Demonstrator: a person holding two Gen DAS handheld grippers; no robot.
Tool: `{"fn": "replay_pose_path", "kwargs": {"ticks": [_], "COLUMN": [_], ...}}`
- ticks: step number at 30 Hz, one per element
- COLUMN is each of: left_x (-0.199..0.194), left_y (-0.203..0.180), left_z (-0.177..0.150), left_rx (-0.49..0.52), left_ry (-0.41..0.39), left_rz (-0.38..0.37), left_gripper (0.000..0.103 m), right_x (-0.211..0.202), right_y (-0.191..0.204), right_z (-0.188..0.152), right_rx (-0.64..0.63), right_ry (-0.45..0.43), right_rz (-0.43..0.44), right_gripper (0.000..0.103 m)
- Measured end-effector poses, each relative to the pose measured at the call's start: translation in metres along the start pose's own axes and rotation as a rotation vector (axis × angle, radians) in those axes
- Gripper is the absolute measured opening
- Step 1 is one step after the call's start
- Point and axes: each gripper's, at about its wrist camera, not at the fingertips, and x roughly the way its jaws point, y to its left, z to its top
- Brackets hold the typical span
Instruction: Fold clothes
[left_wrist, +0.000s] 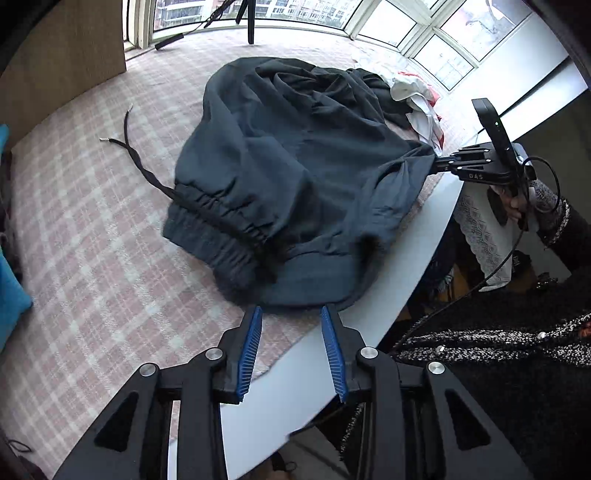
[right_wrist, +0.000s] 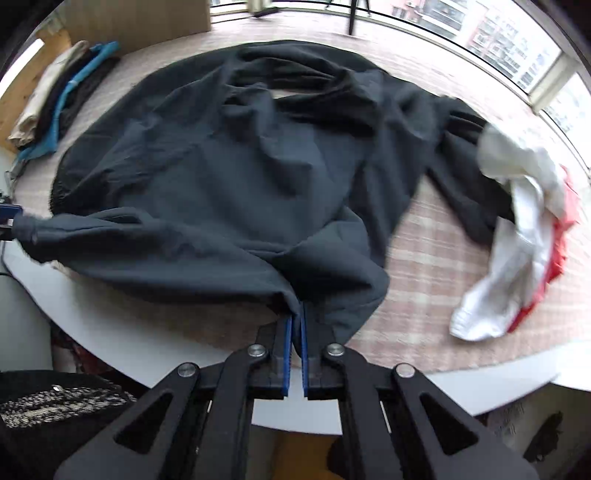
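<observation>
A dark grey garment with an elastic waistband and a black drawstring lies crumpled on the plaid-covered table. My left gripper is open, its blue pads just at the garment's near hem with nothing pressed between them. My right gripper is shut on the garment's right-hand corner and pulls it taut at the table edge. The right wrist view shows the same garment spread wide, and the right gripper is pinched on its near edge.
A white and red garment lies crumpled at the right of the table. Folded clothes are stacked at the far left. The bare white table rim runs along the near side. A person's tweed sleeve is at the right.
</observation>
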Motion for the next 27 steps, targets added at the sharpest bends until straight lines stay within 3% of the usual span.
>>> {"fn": "replay_pose_path", "kwargs": {"ticks": [2,6,8,11,14,16,17,19,21,25,27], "left_x": [0.004,0.03,0.045,0.061,0.084,0.097,0.103,0.105,0.103,0.051,0.008], "left_y": [0.021,0.062,0.072,0.062,0.049,0.043,0.042,0.042,0.042,0.03,0.026], "left_z": [0.011,0.014,0.021,0.03,0.043,0.052,0.058,0.068,0.079,0.103,0.114], "left_rx": [-0.041,-0.135,-0.161,-0.108,-0.013,0.021,0.023,0.006,-0.005,0.115,0.207], "left_ry": [-0.007,0.023,0.027,0.022,0.033,0.033,0.026,-0.021,-0.044,-0.115,-0.169], "left_rz": [0.029,0.098,0.105,0.067,0.154,0.184,0.185,0.153,0.165,0.3,0.421], "left_gripper": [0.034,0.035,0.034,0.033,0.034,0.033,0.032,0.009,0.006,0.005,0.006], "right_x": [0.001,-0.015,-0.028,-0.049,-0.061,-0.06,-0.056,-0.038,-0.03,0.0,0.033], "right_y": [-0.021,-0.019,-0.005,0.016,0.032,0.024,0.016,0.002,0.005,0.036,0.049], "right_z": [-0.007,-0.001,0.007,0.017,0.024,0.036,0.036,0.035,0.036,0.059,0.07], "right_rx": [0.026,-0.008,-0.065,-0.152,-0.22,-0.189,-0.14,-0.012,0.06,0.108,0.147], "right_ry": [0.061,0.062,0.031,-0.013,-0.053,-0.042,-0.029,-0.018,-0.038,-0.136,-0.073], "right_rz": [-0.057,-0.131,-0.19,-0.256,-0.295,-0.283,-0.237,-0.083,0.064,0.25,0.311], "right_gripper": [0.004,0.008,0.027,0.034,0.042,0.042,0.042,0.042,0.042,0.042,0.042]}}
